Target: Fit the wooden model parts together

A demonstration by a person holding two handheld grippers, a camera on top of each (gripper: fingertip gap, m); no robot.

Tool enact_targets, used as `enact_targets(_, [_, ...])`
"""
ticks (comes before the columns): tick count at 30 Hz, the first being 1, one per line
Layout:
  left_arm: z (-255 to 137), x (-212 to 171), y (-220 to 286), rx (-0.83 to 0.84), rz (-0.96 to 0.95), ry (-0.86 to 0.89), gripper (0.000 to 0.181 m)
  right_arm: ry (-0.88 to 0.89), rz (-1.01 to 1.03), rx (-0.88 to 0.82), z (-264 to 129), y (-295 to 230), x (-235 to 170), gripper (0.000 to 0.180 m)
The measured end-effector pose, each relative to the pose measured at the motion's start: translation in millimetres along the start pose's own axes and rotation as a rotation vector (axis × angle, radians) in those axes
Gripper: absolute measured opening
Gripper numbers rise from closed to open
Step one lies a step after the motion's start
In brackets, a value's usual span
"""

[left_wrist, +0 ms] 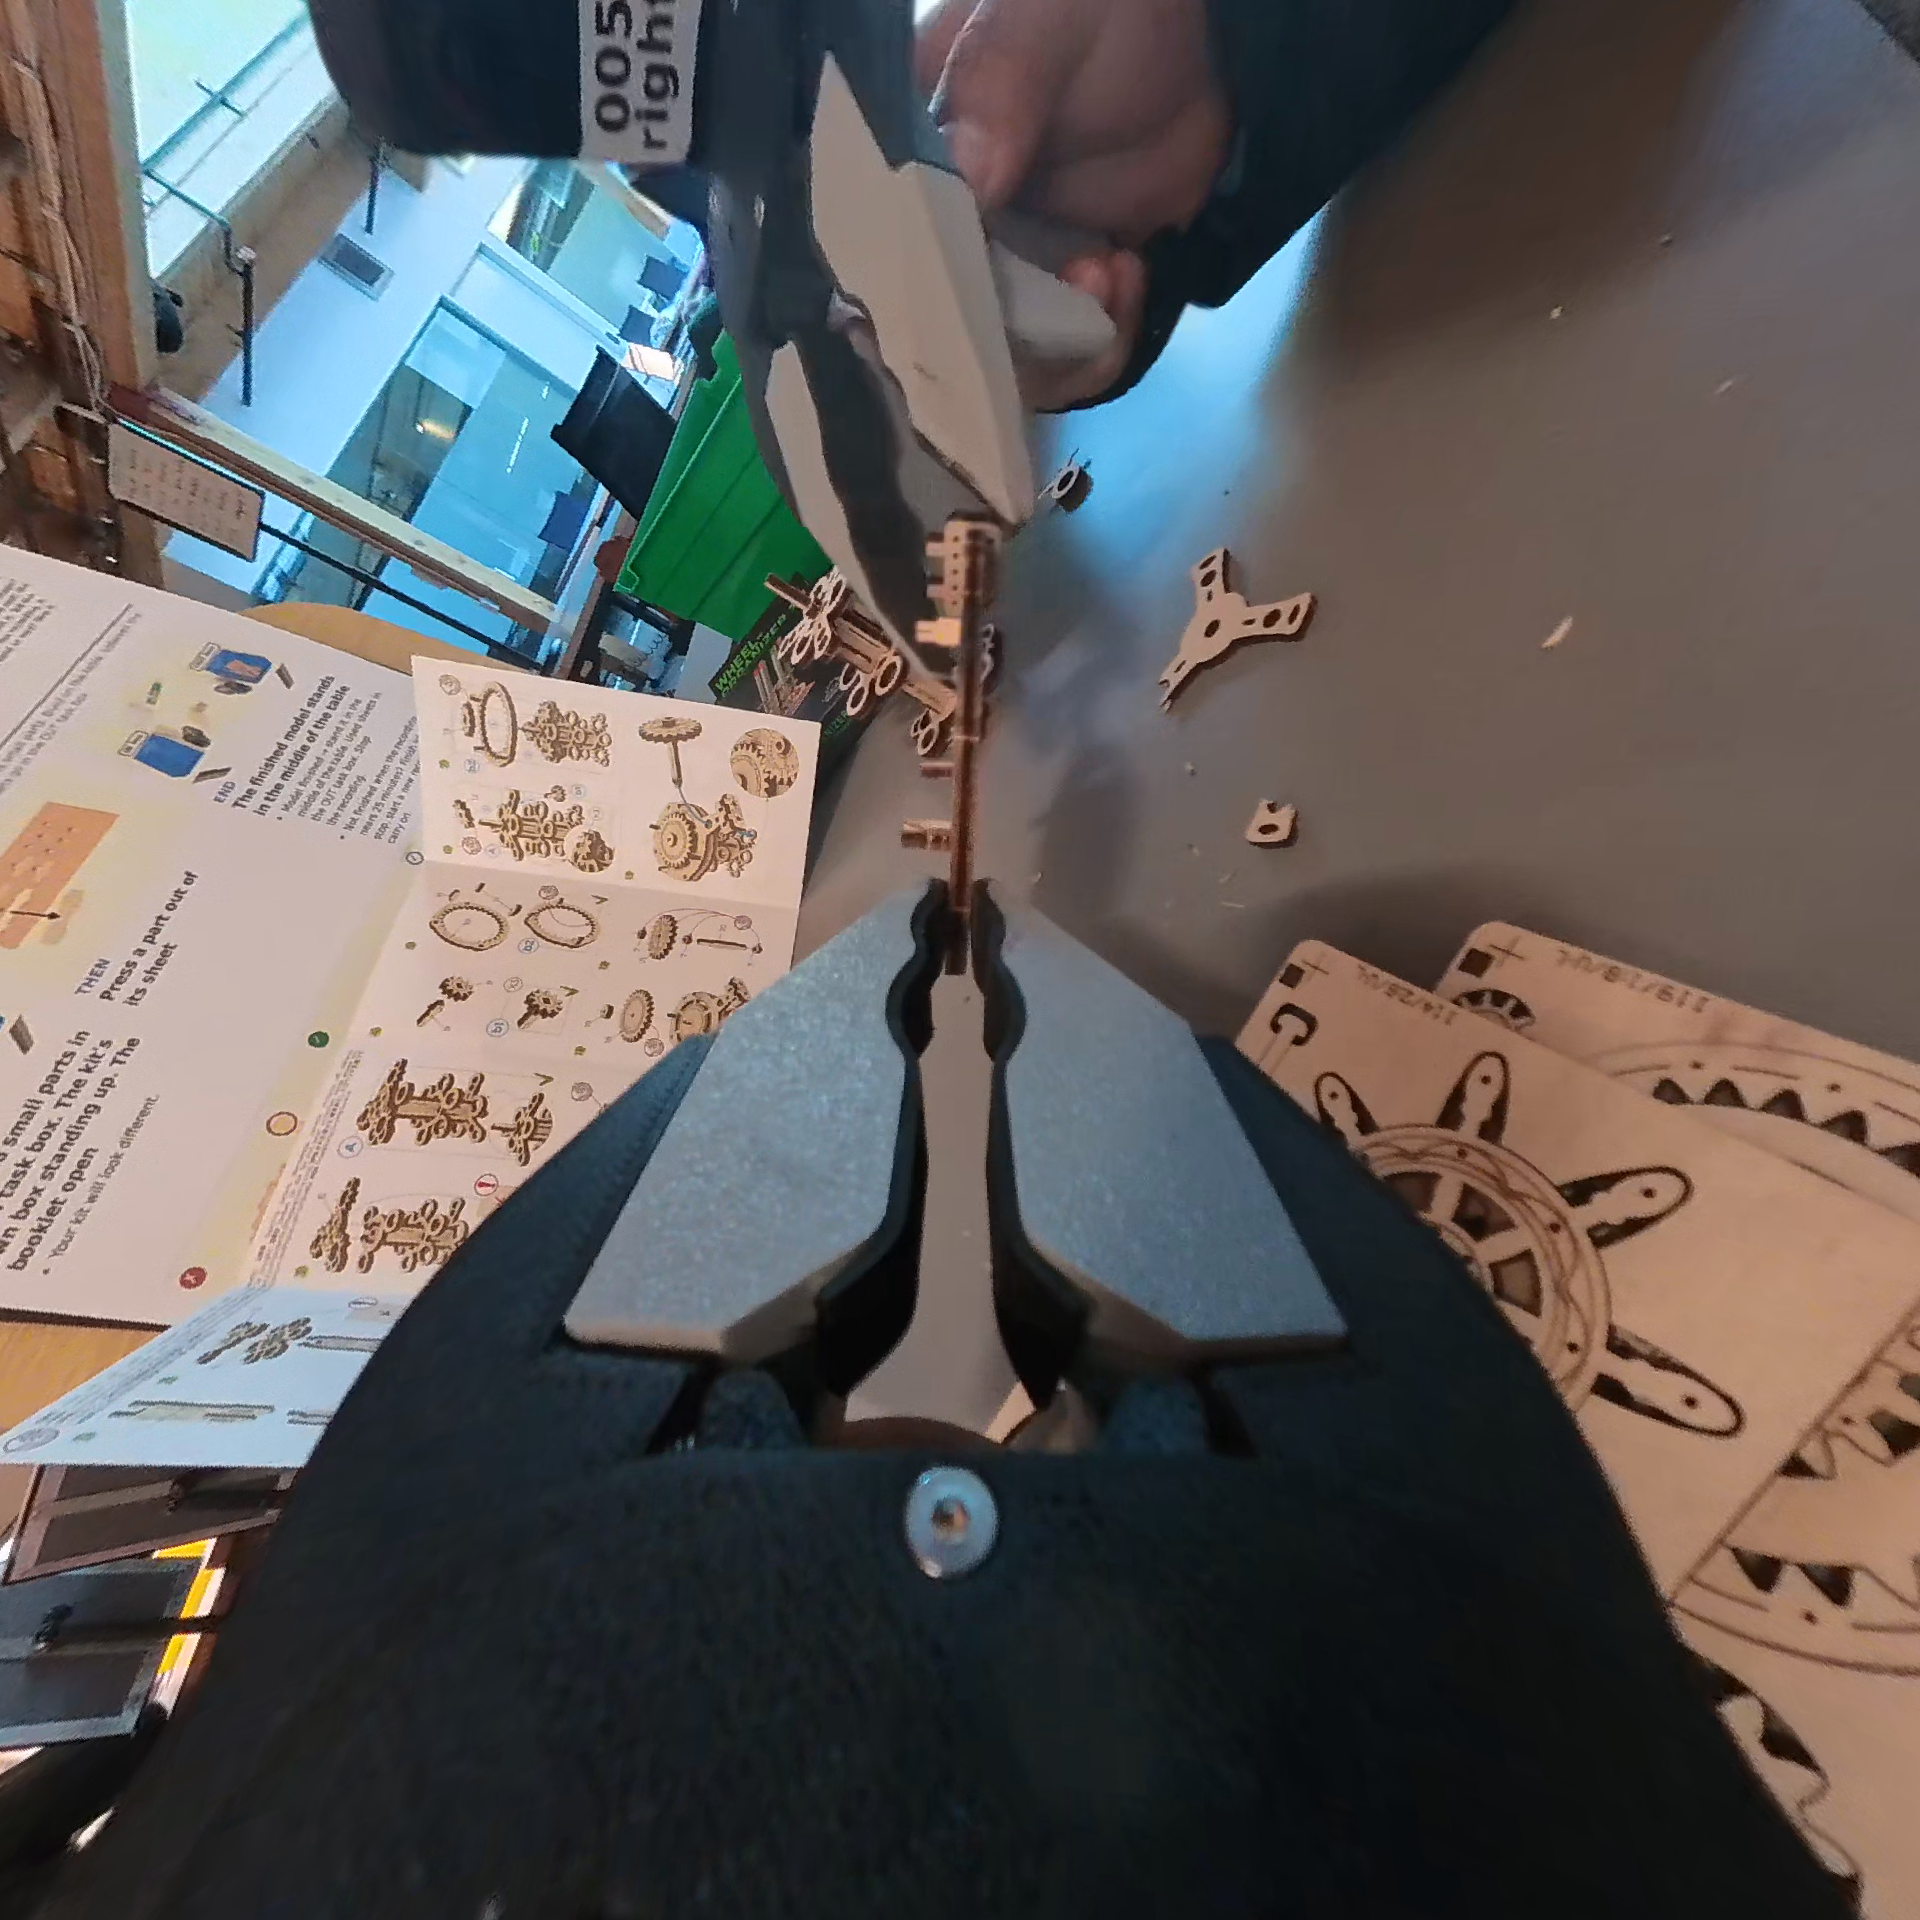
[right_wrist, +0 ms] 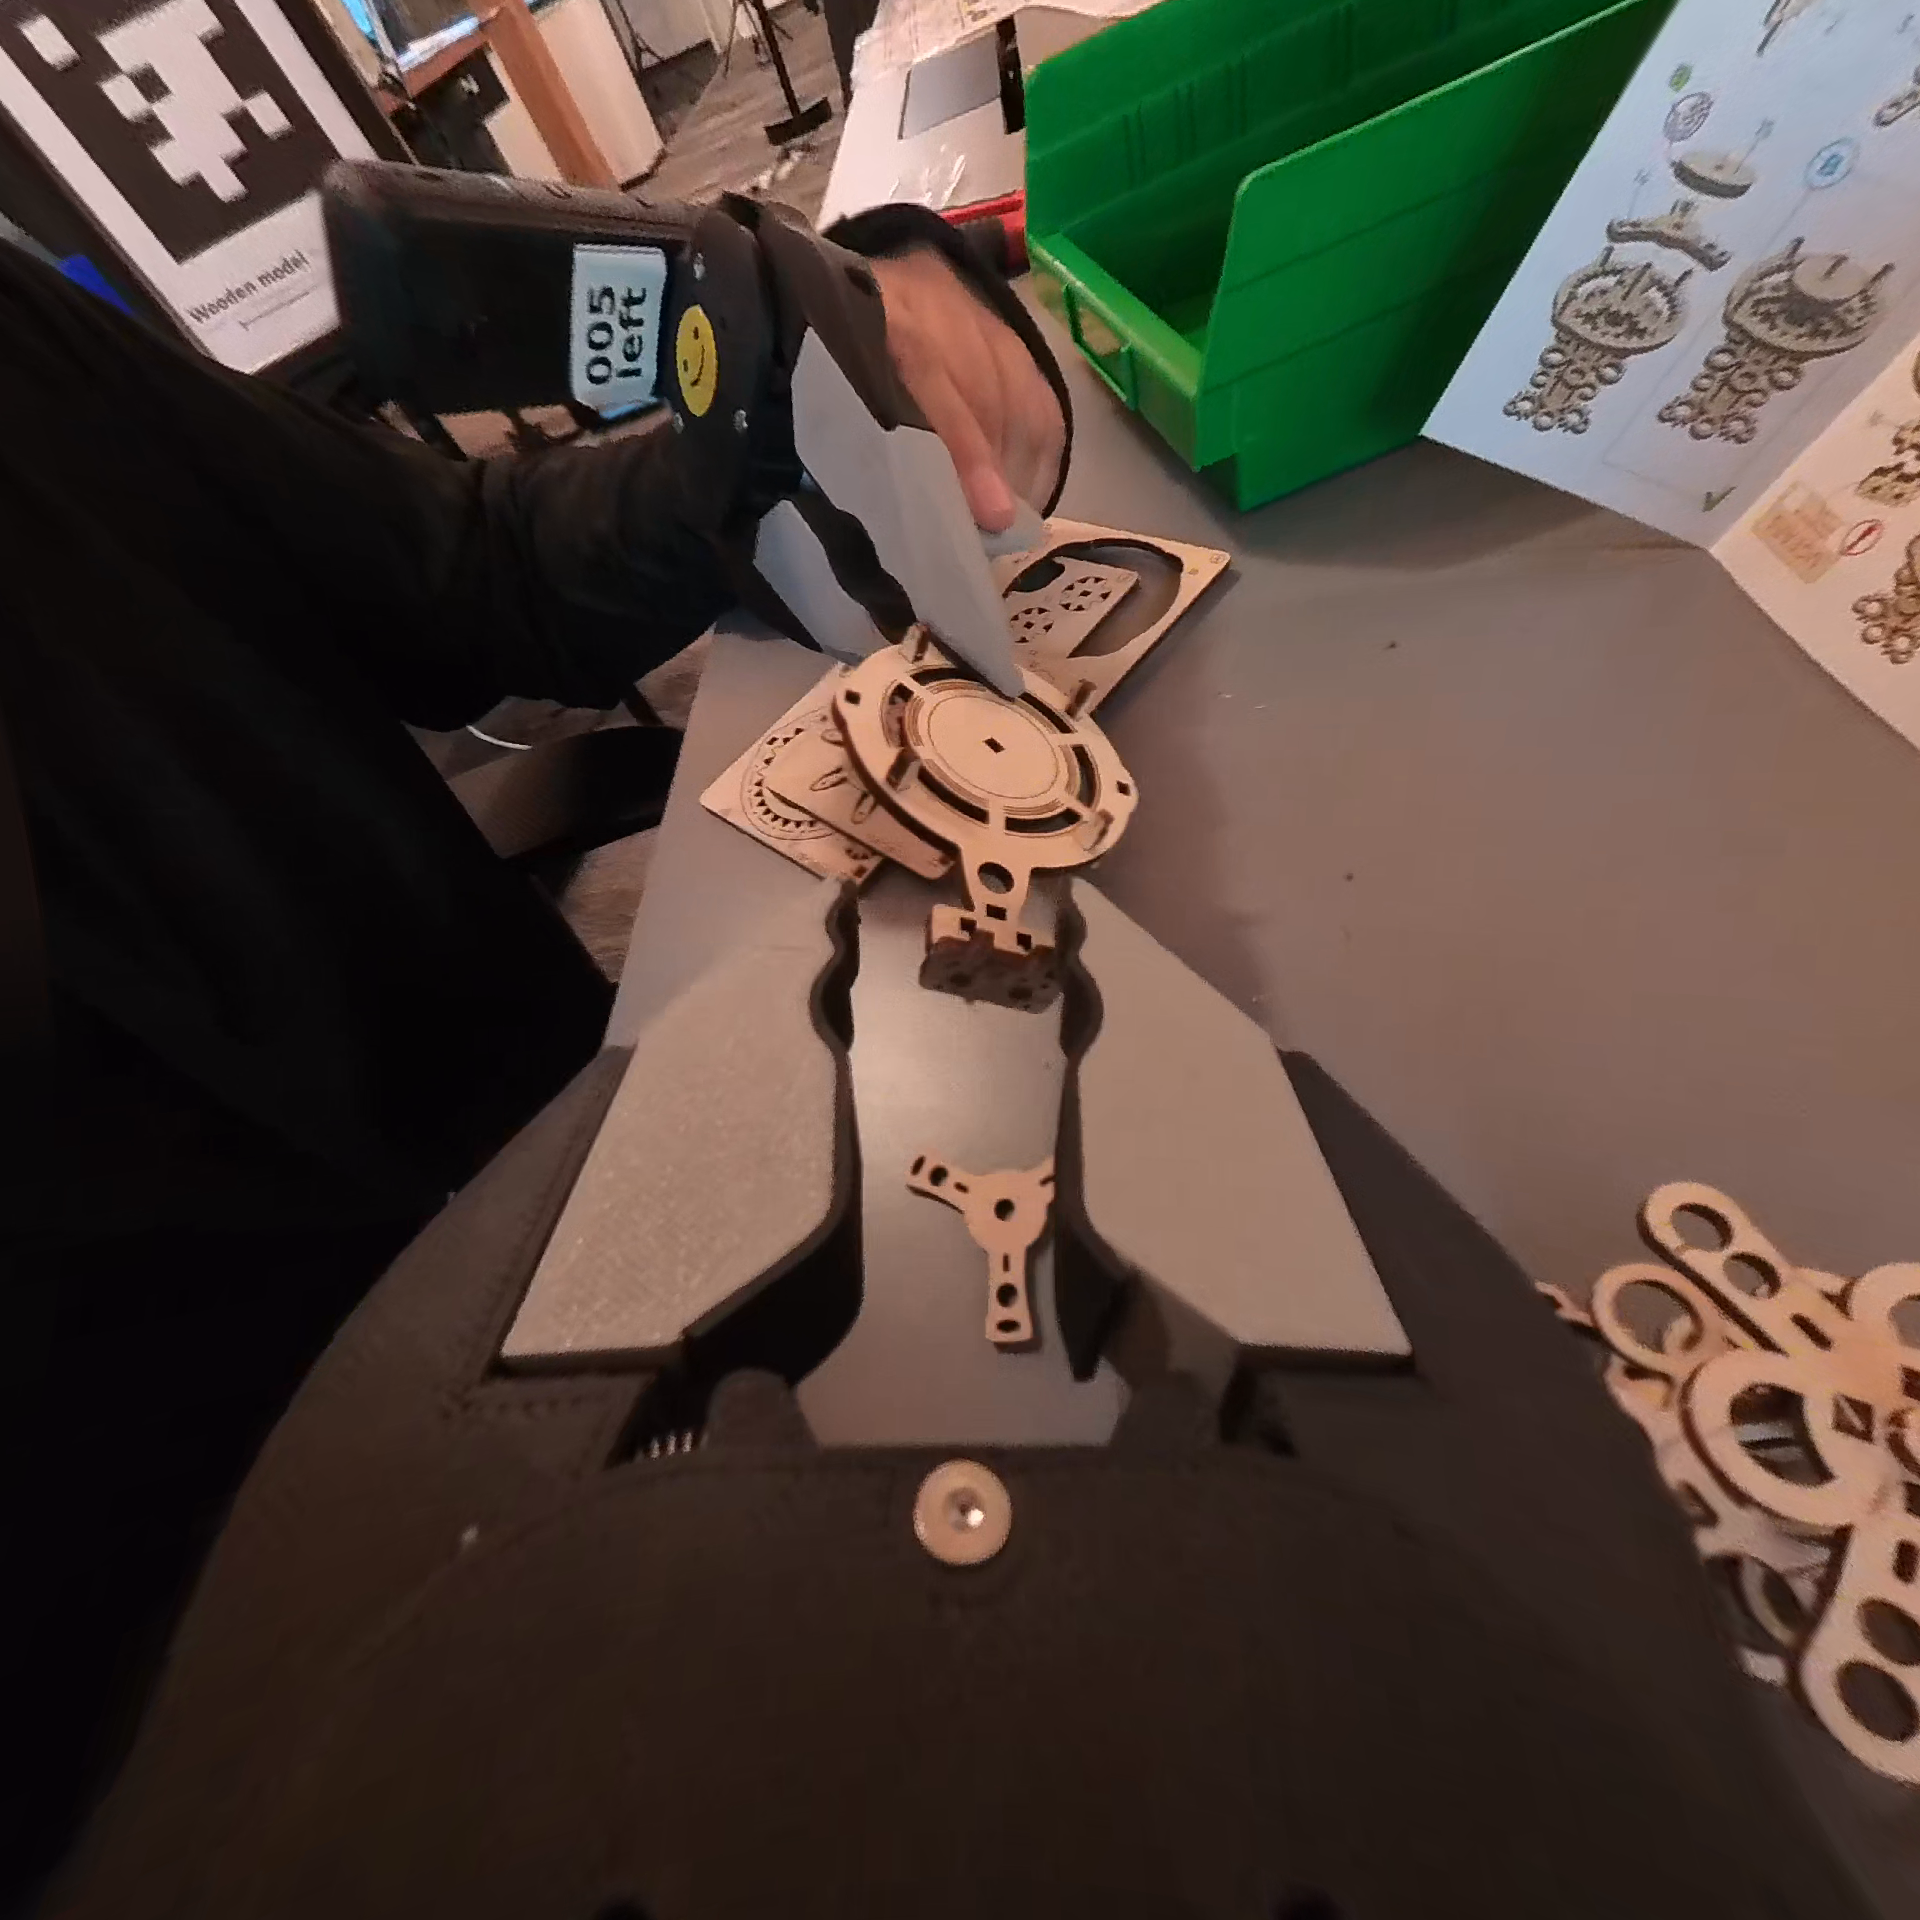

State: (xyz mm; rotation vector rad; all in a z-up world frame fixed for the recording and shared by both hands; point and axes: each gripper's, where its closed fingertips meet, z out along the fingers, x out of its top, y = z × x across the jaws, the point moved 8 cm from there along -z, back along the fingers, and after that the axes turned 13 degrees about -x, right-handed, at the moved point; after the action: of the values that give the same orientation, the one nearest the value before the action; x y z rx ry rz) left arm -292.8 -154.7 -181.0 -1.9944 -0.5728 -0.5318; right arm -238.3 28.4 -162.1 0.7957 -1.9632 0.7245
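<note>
A round wooden disc part (right_wrist: 987,748) with a tab and a small wooden block (right_wrist: 992,961) on its end is held up above the grey table (right_wrist: 1455,831). My left gripper (left_wrist: 961,914) is shut on the disc's rim, so the disc (left_wrist: 964,748) shows edge-on in the left wrist view. In the right wrist view the left gripper (right_wrist: 997,675) grips the far rim. My right gripper (right_wrist: 956,935) is open, its fingertips either side of the block, with a gap on the left side. It reaches in from above in the left wrist view (left_wrist: 961,551).
A three-armed wooden piece (right_wrist: 992,1236) and a small piece (left_wrist: 1270,823) lie on the table. A looped sub-assembly (right_wrist: 1766,1455) sits at the right. Punched wooden sheets (left_wrist: 1558,1195), an instruction booklet (left_wrist: 582,935) and a green bin (right_wrist: 1247,260) surround the work spot. The left gripper's tips are roughly 6 cm from the right gripper's.
</note>
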Motion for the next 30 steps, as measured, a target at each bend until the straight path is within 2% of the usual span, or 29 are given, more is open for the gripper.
enact_targets(7, [0.0,0.1,0.6,-0.035,-0.029,0.015,0.000,0.013,-0.131,-0.183,-0.2,1.8,2.4,0.053])
enact_targets(12, [-0.7,1.3,-11.4,-0.087,-0.268,0.099,0.000,0.030,-0.263,-0.252,-2.8,-6.8,6.2,0.056])
enact_targets(15, [-1.9,0.2,-18.0,-0.144,-0.426,0.176,0.000,0.017,-0.327,-0.318,0.1,-8.6,5.5,0.056])
enact_targets(19, [1.3,3.8,-21.9,-0.196,-0.552,0.249,0.000,-0.011,-0.331,-0.309,7.9,-10.8,2.0,0.056])
enact_targets(24, [13.0,3.0,-13.6,-0.217,-0.500,0.160,0.000,-0.063,-0.373,-0.354,10.7,-9.1,-2.1,0.043])
enact_targets(26, [16.4,-2.1,-14.9,-0.218,-0.542,0.122,0.000,-0.059,-0.384,-0.382,8.3,-6.9,-1.3,0.043])
enact_targets(30, [11.4,-8.1,-24.4,-0.213,-0.674,0.179,0.001,-0.044,-0.350,-0.415,3.6,-1.0,1.7,0.044])
